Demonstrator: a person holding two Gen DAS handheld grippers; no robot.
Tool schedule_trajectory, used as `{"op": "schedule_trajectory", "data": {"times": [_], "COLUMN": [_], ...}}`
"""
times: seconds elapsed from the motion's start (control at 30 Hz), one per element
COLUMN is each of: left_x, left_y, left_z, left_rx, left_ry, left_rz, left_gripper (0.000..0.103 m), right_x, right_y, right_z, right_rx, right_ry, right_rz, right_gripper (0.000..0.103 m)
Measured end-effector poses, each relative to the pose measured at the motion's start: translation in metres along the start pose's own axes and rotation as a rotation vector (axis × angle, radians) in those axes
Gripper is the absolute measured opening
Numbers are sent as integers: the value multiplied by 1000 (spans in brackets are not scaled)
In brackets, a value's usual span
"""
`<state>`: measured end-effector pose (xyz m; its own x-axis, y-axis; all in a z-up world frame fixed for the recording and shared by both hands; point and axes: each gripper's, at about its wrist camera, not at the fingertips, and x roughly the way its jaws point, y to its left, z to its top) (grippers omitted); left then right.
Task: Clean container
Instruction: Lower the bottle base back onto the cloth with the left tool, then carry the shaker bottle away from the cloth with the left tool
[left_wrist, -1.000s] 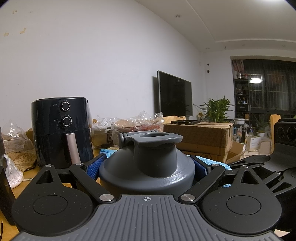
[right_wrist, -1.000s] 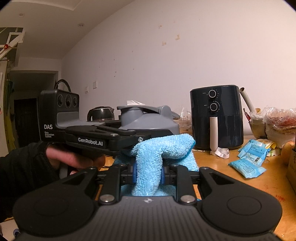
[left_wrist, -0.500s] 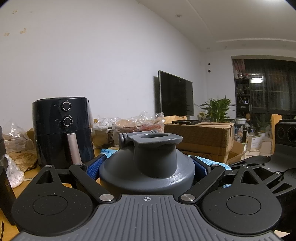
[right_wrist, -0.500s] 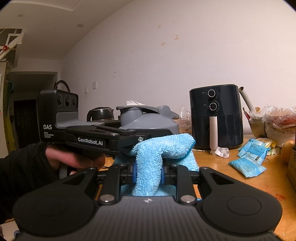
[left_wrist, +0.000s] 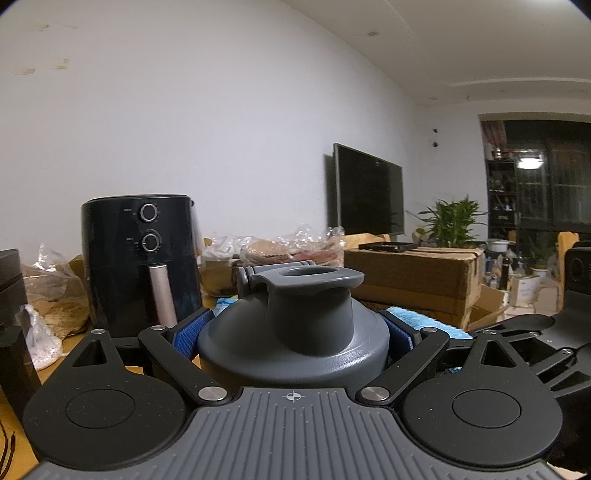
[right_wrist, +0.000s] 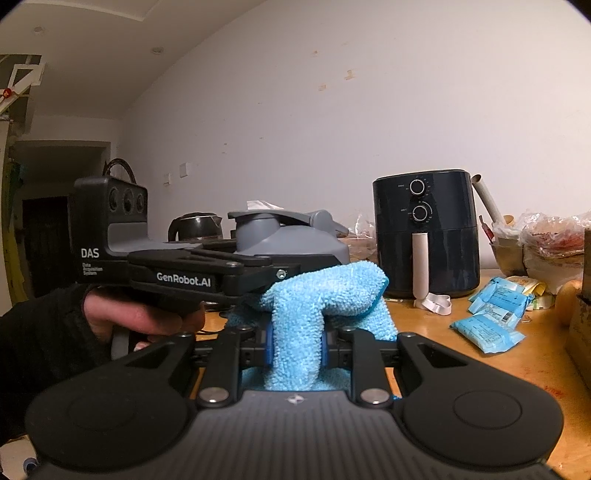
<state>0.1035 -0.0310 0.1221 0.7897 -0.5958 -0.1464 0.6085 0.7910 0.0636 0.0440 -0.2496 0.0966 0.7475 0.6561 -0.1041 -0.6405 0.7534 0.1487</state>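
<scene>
A grey container (left_wrist: 306, 306) with a flip-top lid sits upright between the blue pads (left_wrist: 192, 332) of my left gripper (left_wrist: 295, 343), which is shut on it just below the lid. In the right wrist view the same container (right_wrist: 288, 236) shows behind the left gripper's body (right_wrist: 184, 273), held by a person's hand (right_wrist: 140, 317). My right gripper (right_wrist: 295, 343) is shut on a folded light-blue cloth (right_wrist: 325, 291). The cloth's far end lies against the container's side, below the lid. A strip of the cloth (left_wrist: 424, 321) shows at the container's right.
A black air fryer (right_wrist: 424, 236) stands at the back of the wooden table (right_wrist: 443, 332). Blue packets (right_wrist: 491, 314) and plastic food bags (left_wrist: 291, 247) lie near it. A cardboard box (left_wrist: 413, 273) stands behind the container, a kettle (right_wrist: 195, 225) beyond the left gripper.
</scene>
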Motion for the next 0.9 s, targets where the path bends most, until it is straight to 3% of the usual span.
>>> {"op": "schedule_trajectory", "data": {"times": [0.67, 0.9], "left_x": [-12, -14], "left_y": [-2, -9], "left_z": [8, 12], "left_rx": [-39, -35], "left_ry": [-14, -25], "left_rz": [243, 362], "left_gripper": [95, 95], "right_x": [-4, -3], "right_y": [-7, -7], "right_z": [5, 6], "right_rx": [17, 20], "right_ry": [-13, -15], "right_rz": [-120, -142], "right_gripper": [18, 18]}}
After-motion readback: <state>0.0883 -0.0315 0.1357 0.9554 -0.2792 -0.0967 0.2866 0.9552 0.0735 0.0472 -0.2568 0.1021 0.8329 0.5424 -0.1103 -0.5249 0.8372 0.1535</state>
